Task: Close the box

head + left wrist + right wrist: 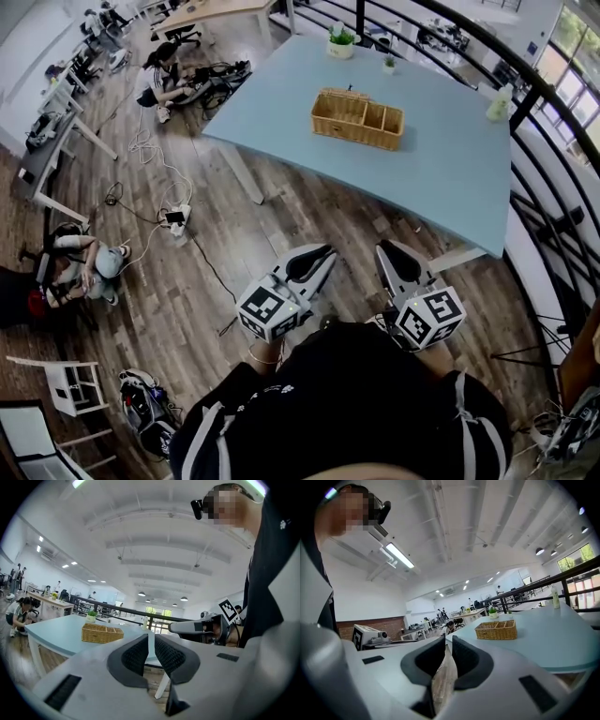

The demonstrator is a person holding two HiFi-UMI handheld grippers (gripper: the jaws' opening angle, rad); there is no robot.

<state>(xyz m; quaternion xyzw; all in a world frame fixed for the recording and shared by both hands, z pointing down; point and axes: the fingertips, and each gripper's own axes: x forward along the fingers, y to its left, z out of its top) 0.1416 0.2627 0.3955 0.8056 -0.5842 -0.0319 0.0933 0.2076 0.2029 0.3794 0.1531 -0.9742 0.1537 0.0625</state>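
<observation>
Ahead on the table [450, 178], the box [357, 118] sits well beyond both claws, centred between their lines. Down near my body, I see the left gripper [319, 258] and right gripper [392, 255] both closed, with nothing held in either.

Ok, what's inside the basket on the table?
Dividers split the basket into compartments. From the head view they look empty, with only wicker showing. In both gripper views its near wall hides the bottoms, so small flat items cannot be ruled out.
</observation>
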